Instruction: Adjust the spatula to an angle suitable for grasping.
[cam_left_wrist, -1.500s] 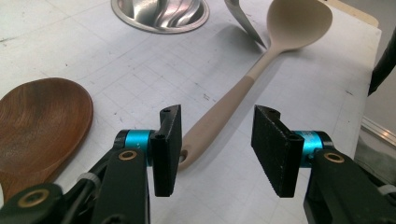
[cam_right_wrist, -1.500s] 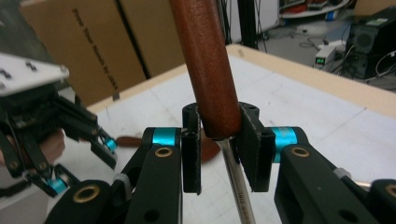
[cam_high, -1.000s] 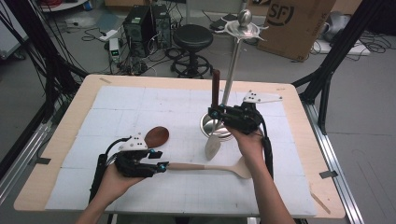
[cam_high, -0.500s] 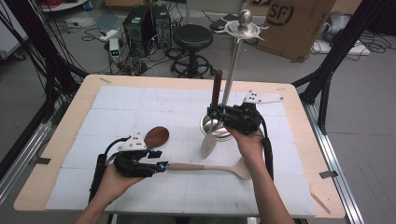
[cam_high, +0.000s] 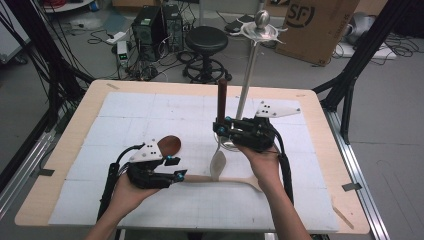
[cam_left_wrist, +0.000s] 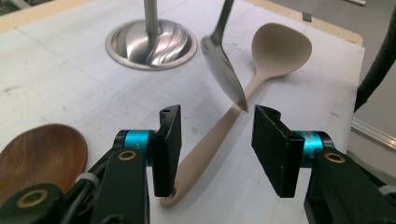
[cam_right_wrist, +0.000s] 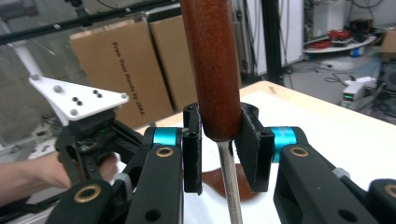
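Note:
My right gripper (cam_high: 223, 128) is shut on the dark wooden handle (cam_right_wrist: 212, 65) of a metal spoon (cam_high: 217, 163). The spoon hangs nearly upright with its bowl (cam_left_wrist: 224, 70) just above the table. A beige spoon (cam_high: 235, 180) lies flat on the white mat. Its handle (cam_left_wrist: 205, 149) runs between the jaws of my left gripper (cam_left_wrist: 217, 116), which is open and untouched by it. A brown wooden spoon bowl (cam_high: 169, 145) rests just behind the left gripper (cam_high: 178, 168). In the right gripper view, my right gripper (cam_right_wrist: 219, 121) clamps the handle, and the left gripper (cam_right_wrist: 88, 135) shows beyond it.
A metal stand has a round base (cam_high: 231, 144), a tall pole (cam_high: 247, 85) and a hooked top disc (cam_high: 260, 31) right behind the right gripper. The mat (cam_high: 150, 107) covers a wooden table (cam_high: 320, 150). A stool, boxes and cables lie beyond the far edge.
The hanging metal spoon's bowl has drifted slightly left and nearer the beige spoon. The left gripper has stayed in place, still open.

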